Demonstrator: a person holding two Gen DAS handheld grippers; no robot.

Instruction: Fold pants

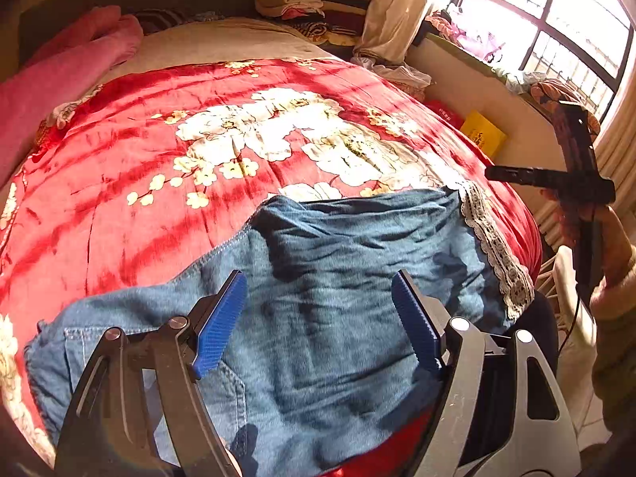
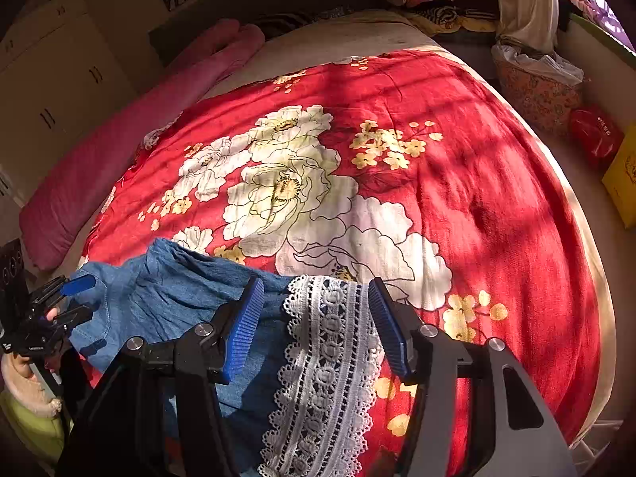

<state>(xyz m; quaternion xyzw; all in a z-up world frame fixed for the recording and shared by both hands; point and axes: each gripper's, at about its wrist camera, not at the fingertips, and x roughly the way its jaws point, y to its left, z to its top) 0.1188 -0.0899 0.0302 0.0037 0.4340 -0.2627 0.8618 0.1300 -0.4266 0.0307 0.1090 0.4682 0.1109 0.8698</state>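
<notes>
Blue denim pants (image 1: 330, 302) with a white lace hem (image 1: 497, 250) lie crumpled on the near edge of a bed with a red floral cover (image 1: 159, 183). My left gripper (image 1: 318, 318) is open above the middle of the pants, its blue pads wide apart and empty. My right gripper (image 2: 316, 326) is open over the lace hem (image 2: 326, 365), one pad on each side of it, not closed on it. The pants' denim (image 2: 167, 298) spreads to the left in the right wrist view, where the left gripper (image 2: 75, 298) shows at the far left. The right gripper's body (image 1: 576, 183) shows at the right in the left wrist view.
A pink rolled blanket (image 2: 131, 147) lies along the bed's far left side. Piles of folded clothes (image 1: 306, 0) sit beyond the bed's head. A yellow box (image 1: 483, 135) and a red bag (image 2: 596, 135) lie between the bed and the window wall. A cupboard (image 2: 51, 91) stands at left.
</notes>
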